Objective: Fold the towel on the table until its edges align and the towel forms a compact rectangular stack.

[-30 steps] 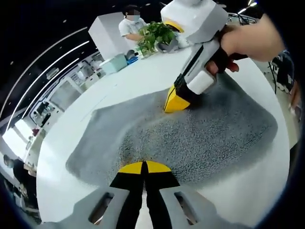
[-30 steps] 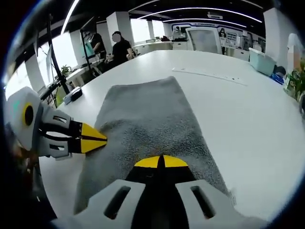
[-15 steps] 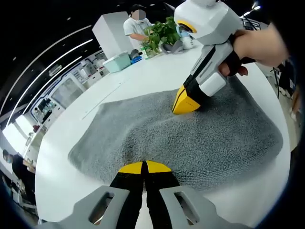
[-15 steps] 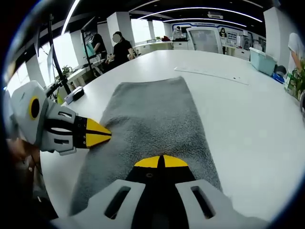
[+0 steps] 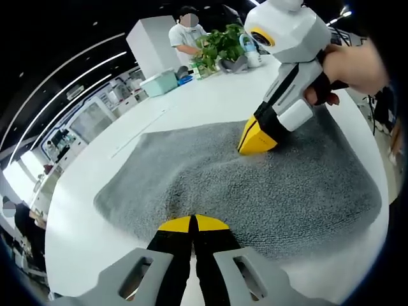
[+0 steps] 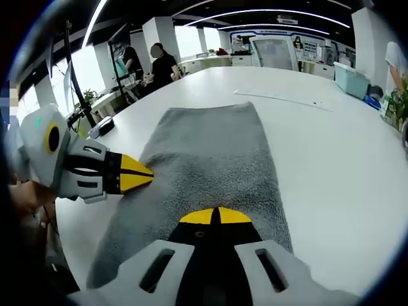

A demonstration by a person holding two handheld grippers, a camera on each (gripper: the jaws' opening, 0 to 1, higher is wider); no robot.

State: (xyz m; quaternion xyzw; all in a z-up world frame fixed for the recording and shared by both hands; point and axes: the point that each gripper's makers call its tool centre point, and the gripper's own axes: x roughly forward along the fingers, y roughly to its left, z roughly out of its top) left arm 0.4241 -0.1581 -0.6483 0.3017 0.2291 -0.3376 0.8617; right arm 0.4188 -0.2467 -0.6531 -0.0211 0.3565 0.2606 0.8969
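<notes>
Both my left gripper (image 5: 192, 223) and right gripper (image 6: 215, 217) are pinched closed over the towel (image 5: 255, 185), but I can't tell they've caught cloth, so lifting now might fold nothing.

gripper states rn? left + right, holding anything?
Left gripper: shut, tips at the towel edge; whether it pinches fabric cannot be told.
Right gripper: shut, same doubt.

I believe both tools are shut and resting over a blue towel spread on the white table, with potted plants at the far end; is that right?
Not quite: the towel is grey, not blue, as the left gripper view shows. The rest holds: the left tool and the right tool are shut over it on the white table, with potted plants at the far end.
</notes>
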